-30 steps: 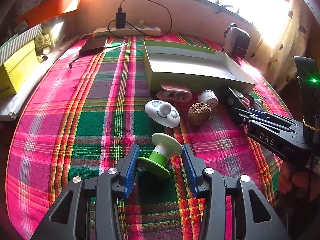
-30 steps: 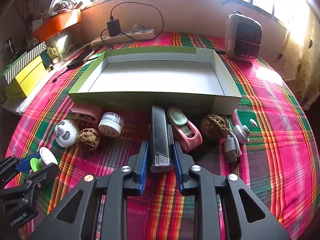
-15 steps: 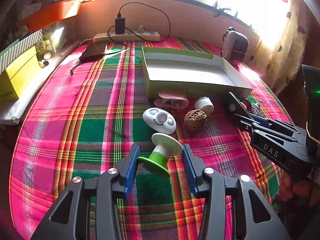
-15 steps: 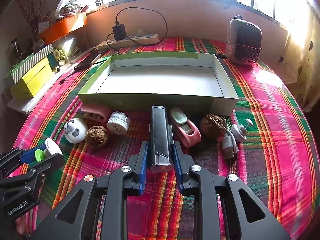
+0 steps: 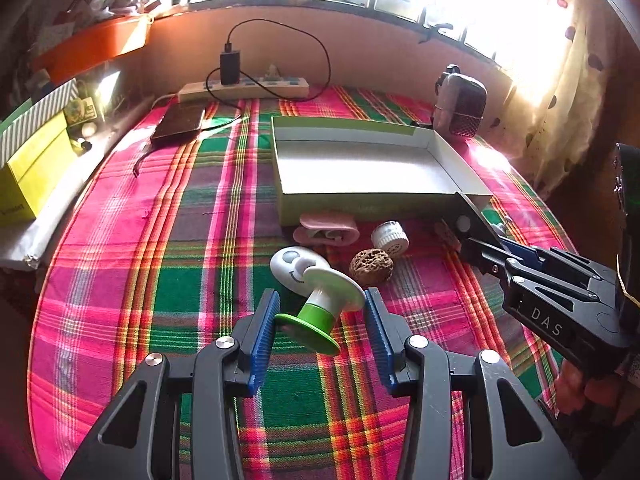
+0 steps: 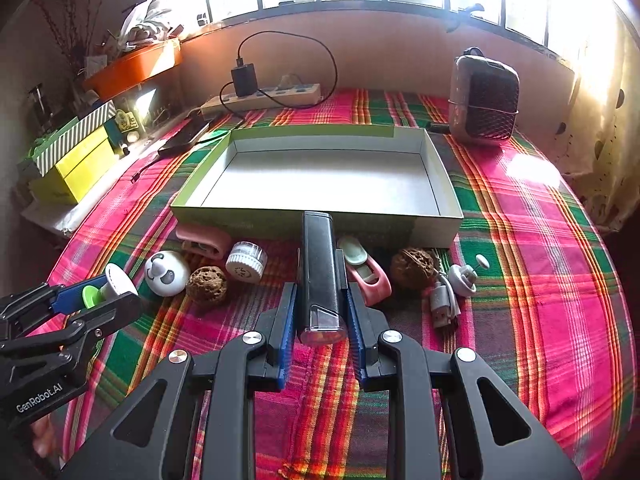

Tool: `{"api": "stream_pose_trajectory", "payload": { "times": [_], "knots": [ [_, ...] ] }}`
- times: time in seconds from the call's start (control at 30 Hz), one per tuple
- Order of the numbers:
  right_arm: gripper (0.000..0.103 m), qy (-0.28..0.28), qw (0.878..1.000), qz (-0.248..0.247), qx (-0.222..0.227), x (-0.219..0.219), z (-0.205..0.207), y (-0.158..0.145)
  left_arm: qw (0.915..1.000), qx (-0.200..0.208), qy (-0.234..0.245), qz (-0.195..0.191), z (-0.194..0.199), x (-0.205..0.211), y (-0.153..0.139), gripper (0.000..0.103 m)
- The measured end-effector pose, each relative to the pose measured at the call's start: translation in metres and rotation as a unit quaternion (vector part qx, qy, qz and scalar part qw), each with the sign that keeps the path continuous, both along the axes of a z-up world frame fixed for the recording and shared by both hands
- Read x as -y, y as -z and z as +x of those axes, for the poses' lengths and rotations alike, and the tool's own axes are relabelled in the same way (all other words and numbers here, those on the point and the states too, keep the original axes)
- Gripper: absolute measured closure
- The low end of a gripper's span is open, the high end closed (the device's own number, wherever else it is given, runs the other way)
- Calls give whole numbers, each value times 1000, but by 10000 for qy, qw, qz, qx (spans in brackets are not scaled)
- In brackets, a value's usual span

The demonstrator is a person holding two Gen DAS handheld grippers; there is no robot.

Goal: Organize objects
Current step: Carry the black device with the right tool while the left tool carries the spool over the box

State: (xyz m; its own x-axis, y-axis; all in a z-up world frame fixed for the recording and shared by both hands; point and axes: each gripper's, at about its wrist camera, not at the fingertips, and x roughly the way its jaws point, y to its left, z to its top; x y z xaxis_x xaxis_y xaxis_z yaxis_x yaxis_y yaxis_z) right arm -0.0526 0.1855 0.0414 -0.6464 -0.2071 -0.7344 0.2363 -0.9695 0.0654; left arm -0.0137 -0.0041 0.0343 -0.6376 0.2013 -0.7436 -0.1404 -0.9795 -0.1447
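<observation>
Right wrist view: right gripper (image 6: 322, 316) clamps a black oblong torch-like device (image 6: 321, 276), raised before the near wall of the green-sided, white-lined cardboard tray (image 6: 316, 220); advise clearing that wall, then releasing low inside; left gripper (image 5: 320, 320) pinches a tilted green-and-white spool-shaped plastic toy (image 5: 324, 304); markings read "GenRobot.AI" and "DAS".

The tablecloth (image 6: 540, 280) is a plaid of hot pink, green and purple with thin yellow and orange lines, and on it the shallow box (image 6: 320, 220) is lime green outside and white inside. In front of the box lie a glossy black torch (image 6: 320, 276), a pale pink case (image 6: 202, 240), a brown walnut (image 6: 206, 285) and a white panda-faced toy (image 6: 166, 273). Left of the box, a spool (image 5: 320, 312) has a white top and bright green base between blue-padded black fingers (image 5: 264, 332).
</observation>
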Motion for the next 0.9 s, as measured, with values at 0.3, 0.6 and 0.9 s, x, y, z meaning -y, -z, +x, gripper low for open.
{"api": "stream_pose_trajectory", "payload": {
  "times": [0.3,0.6,0.9],
  "knots": [
    [78,-20,9999,-37,-115,-5,-9,-17,9999,-98,50,17,-18,-6,-15,62],
    [78,37,9999,-50,-112,-13,-31,-24,9999,-103,73,52,-48,-15,-22,62],
    [78,116,9999,-16,-29,-23,-64,-23,9999,11,111,123,-89,-21,-21,62]
  ]
}}
